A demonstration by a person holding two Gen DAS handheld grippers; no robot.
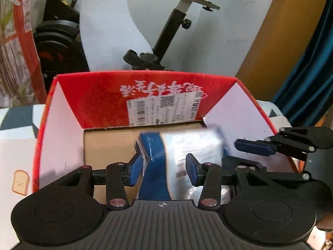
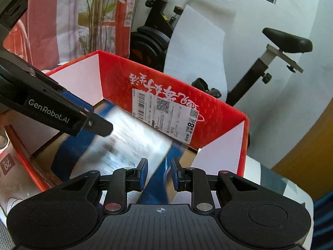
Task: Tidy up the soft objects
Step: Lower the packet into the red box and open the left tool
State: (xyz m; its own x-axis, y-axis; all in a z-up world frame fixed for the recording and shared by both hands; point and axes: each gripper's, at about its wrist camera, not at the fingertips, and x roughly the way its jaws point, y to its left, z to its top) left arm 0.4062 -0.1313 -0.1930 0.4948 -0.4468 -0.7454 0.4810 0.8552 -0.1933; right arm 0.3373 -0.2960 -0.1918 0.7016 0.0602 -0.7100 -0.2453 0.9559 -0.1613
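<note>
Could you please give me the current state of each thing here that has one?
red box: open, flaps up.
tissue pack: held inside the box, sealed.
left gripper: shut on the tissue pack.
right gripper: shut on the tissue pack.

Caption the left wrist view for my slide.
Both grippers lower a blue-and-white plastic pack into the red cardboard box.

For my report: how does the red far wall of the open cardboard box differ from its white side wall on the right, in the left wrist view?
The red far wall bears white characters and a white printed label; the white side wall is bare. The far wall is red throughout, the side wall white with a red rim. Both rise beside the blue-and-white wrapped pack.
</note>
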